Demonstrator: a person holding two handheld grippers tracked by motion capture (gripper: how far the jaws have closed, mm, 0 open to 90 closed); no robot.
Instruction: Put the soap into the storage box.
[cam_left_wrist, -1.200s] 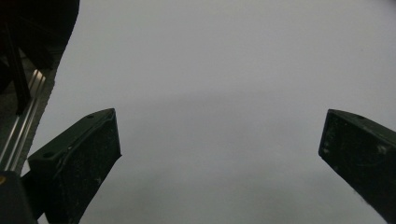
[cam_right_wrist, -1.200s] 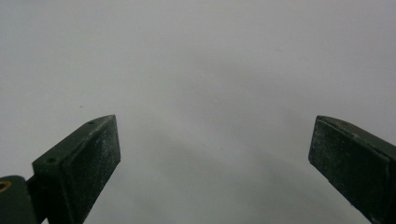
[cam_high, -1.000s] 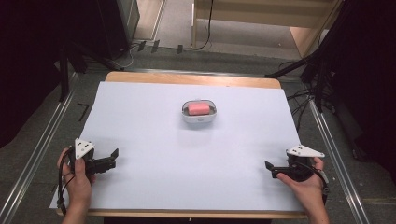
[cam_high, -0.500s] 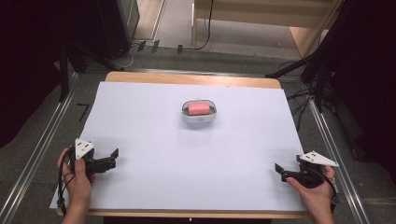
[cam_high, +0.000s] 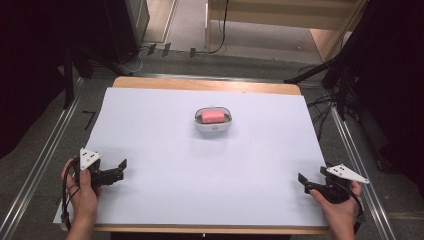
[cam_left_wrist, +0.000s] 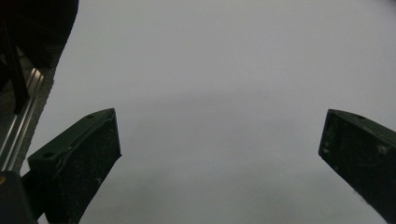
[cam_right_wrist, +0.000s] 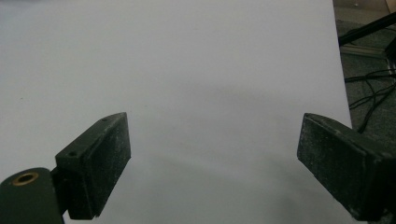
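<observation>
White sheet (cam_high: 210, 190) covers the table (cam_high: 205, 84); surface bare at lower frame. White dish (cam_high: 213, 120) holding a pink block (cam_high: 213, 116) sits centre, slightly above middle, well apart from both tools. Left gripper (cam_high: 119, 169), lower left: jaws wide, nothing between. Right gripper (cam_high: 303, 181), lower right: jaws closing on nothing. Risk: a long reach may nudge the light dish; narrowed jaws may fail to span it.

**Dish at centre, grippers at the near corners**

A small white oval dish (cam_high: 213, 120) sits mid-table on the white paper sheet (cam_high: 210, 170), holding a pink block (cam_high: 213, 116). The left gripper (cam_high: 120, 170) lies near-left and the right gripper (cam_high: 303, 182) near-right, both well apart from the dish.
</observation>
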